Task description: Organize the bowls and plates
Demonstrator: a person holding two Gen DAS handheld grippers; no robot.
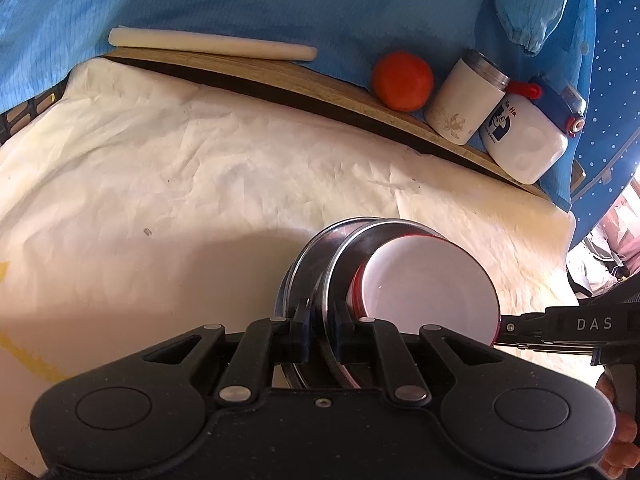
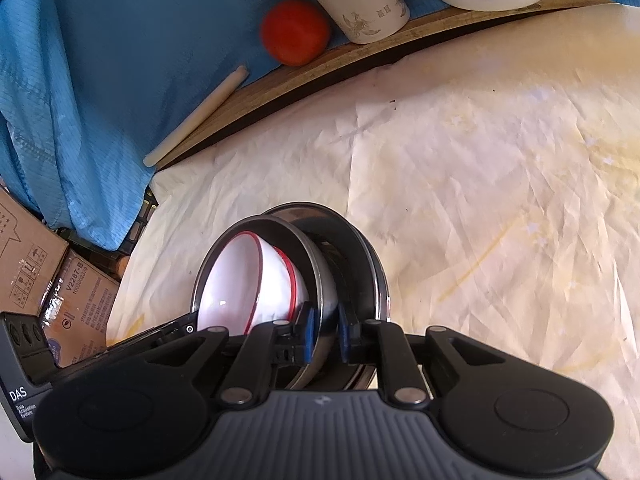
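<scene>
**A:** Closest thing in the left wrist view is the black left gripper (image 1: 320,330) itself, angled down at the table, jaws nearly shut and pinching the rim of a steel bowl (image 1: 344,268). There are 2 steel bowls nested and tipped on edge, and a white bowl with a red rim (image 1: 432,288) sits inside the inner one.

**B:** Same from the other side. The right gripper (image 2: 326,330) also points down, its blue pads (image 2: 307,332) clamped on the steel bowl's rim (image 2: 316,280). So both tongs have the stack, held just over the crumpled white paper (image 2: 460,168) on the table.

**A:** Readable text: "DAS" on the right gripper's side (image 1: 594,324), and "Ha Ha" on the white container with the blue band (image 1: 528,136), beside the white jar (image 1: 464,100) and the tomato (image 1: 402,80).

**B:** My side shows "V2287-B" on a cardboard box (image 2: 80,300). A fingertip (image 1: 620,440) shows at the right edge.
</scene>
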